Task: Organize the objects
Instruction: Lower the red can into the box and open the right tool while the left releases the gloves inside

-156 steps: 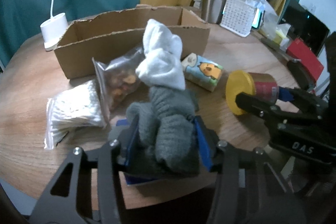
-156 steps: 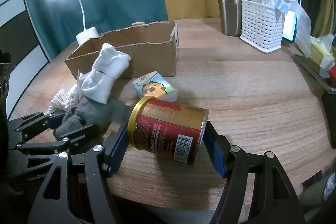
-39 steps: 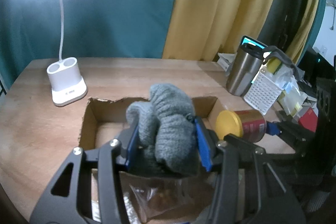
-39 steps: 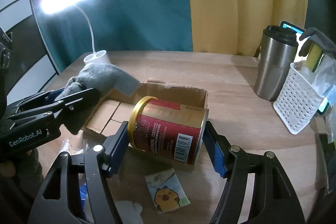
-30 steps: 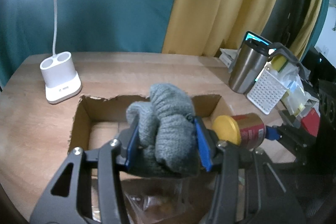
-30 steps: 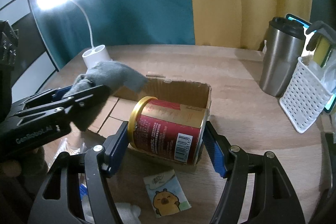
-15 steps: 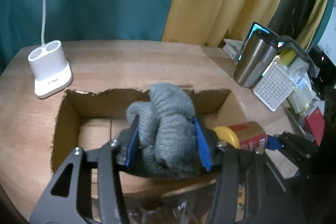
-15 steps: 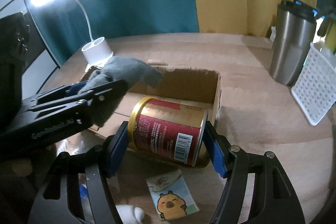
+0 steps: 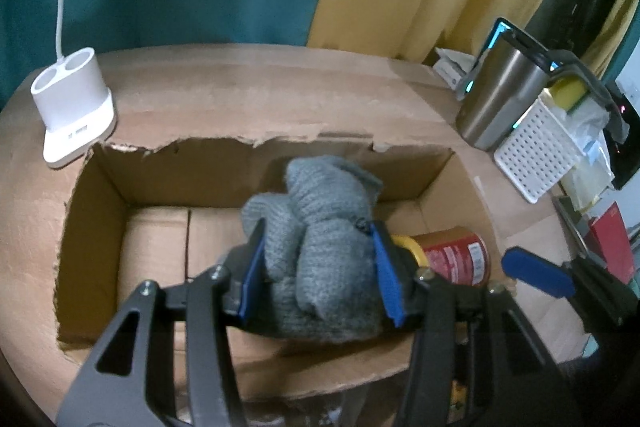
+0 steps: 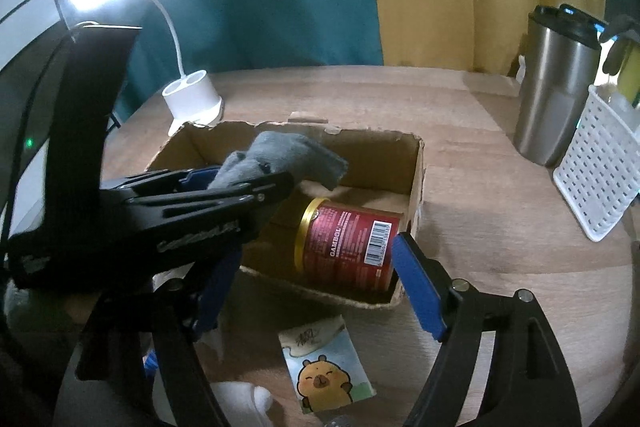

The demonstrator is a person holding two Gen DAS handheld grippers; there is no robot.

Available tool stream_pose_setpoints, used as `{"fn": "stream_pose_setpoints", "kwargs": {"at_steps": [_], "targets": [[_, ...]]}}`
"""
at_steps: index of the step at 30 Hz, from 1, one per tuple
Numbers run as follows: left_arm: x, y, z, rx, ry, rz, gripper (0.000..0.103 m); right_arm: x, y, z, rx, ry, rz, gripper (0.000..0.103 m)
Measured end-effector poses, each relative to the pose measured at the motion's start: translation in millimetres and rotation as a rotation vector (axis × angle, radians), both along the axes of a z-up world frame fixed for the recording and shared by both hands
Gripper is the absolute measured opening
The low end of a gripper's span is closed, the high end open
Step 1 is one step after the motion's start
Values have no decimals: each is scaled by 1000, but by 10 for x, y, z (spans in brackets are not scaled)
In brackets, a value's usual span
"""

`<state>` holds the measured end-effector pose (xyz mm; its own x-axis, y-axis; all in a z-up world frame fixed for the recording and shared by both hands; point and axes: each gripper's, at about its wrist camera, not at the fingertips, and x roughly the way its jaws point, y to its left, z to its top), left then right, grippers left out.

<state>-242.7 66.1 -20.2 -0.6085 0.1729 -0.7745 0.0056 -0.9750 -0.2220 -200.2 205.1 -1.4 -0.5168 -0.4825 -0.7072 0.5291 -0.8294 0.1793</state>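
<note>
An open cardboard box sits on the round wooden table. My left gripper hovers over the box, shut on a grey sock; its jaws are just starting to open, with the sock still pinched between the pads. A red can with a gold lid lies on its side in the box's right end. My right gripper straddles the can with its jaws opening. Its pads stand clear of the can.
A white lamp base stands behind the box's left end. A steel tumbler and a white basket are at the right. A bear-print tissue pack and a white sock lie in front of the box.
Both grippers came down toward the box. The right jaws widened and let go of the can, which now lies inside. The left gripper still carries the grey sock.
</note>
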Motion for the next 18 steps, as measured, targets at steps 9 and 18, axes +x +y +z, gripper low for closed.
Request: {"fn": "stream_pose_setpoints", "kwargs": {"at_steps": [9, 18], "targets": [[8, 15, -3, 47, -32, -12, 59, 102, 53, 35, 66, 21, -2, 80], [201, -41, 160, 35, 17, -15, 63, 132, 137, 56, 66, 14, -33, 80]]}}
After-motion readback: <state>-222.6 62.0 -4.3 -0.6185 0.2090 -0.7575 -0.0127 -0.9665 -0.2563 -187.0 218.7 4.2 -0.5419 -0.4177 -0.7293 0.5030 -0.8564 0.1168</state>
